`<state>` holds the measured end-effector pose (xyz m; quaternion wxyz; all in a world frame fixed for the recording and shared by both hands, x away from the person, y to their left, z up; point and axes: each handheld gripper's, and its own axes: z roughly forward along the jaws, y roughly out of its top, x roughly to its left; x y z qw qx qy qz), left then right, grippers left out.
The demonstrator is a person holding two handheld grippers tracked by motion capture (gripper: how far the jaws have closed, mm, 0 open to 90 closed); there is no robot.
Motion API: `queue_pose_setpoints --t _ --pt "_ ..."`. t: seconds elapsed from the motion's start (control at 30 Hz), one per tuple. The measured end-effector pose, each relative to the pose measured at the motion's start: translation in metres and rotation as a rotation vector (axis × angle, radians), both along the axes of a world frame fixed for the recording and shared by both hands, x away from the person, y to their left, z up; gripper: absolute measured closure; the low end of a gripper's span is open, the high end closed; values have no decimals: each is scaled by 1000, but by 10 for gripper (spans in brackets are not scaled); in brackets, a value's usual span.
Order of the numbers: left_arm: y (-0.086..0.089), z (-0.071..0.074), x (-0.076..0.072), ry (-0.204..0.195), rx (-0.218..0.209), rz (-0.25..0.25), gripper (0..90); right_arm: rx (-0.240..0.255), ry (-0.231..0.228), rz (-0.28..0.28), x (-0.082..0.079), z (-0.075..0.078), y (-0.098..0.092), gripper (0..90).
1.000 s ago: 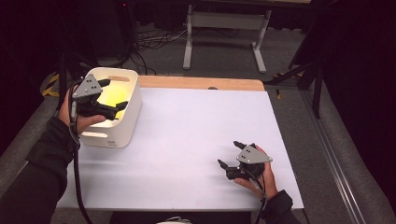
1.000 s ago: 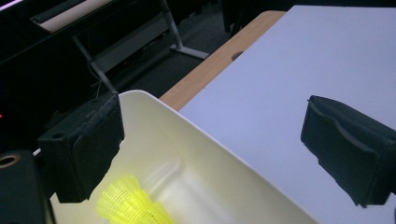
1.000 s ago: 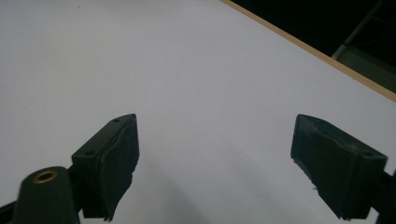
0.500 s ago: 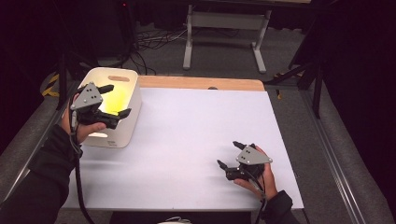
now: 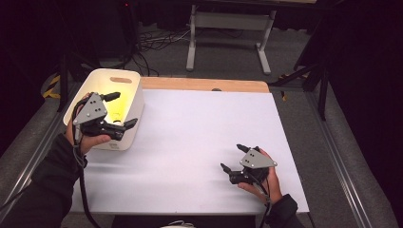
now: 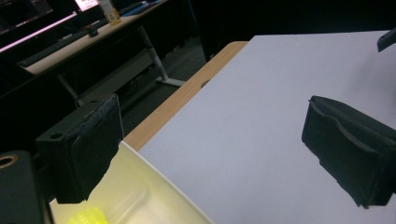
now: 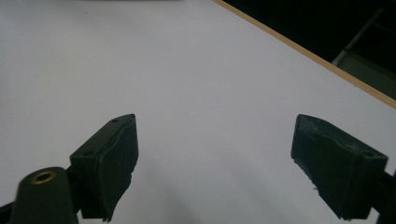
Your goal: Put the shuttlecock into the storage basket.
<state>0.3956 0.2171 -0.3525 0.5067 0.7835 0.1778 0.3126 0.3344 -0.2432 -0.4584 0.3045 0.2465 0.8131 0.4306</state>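
Bin (image 5: 127, 130) at surface's (image 5: 199, 137) left edge, yellow item (image 6: 88, 217) lying inside. Left gripper (image 5: 122, 110) fingers spread, empty, at bin's right wall. Right gripper (image 5: 233, 157) released, empty, resting on bare surface. Drop-off looks done; nothing left outside.

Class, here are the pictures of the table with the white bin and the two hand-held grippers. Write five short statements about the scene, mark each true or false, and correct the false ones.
1. The left hand-held gripper is open at the white bin. True.
2. The right hand-held gripper grips a yellow thing. False: its jaws are open with nothing between them, over the bare white table.
3. The bin stands at the table's far left corner. True.
4. Something yellow lies inside the bin. True.
5. The two hand-held grippers touch each other. False: they are far apart, one at the bin, the other near the table's near right side.
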Motion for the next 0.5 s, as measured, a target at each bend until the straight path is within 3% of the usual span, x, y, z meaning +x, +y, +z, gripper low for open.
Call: queue_pose_setpoints --t 0.5 --pt "-19 -14 -18 -19 -8 -56 60 7 -7 11 -2 1 1 158"
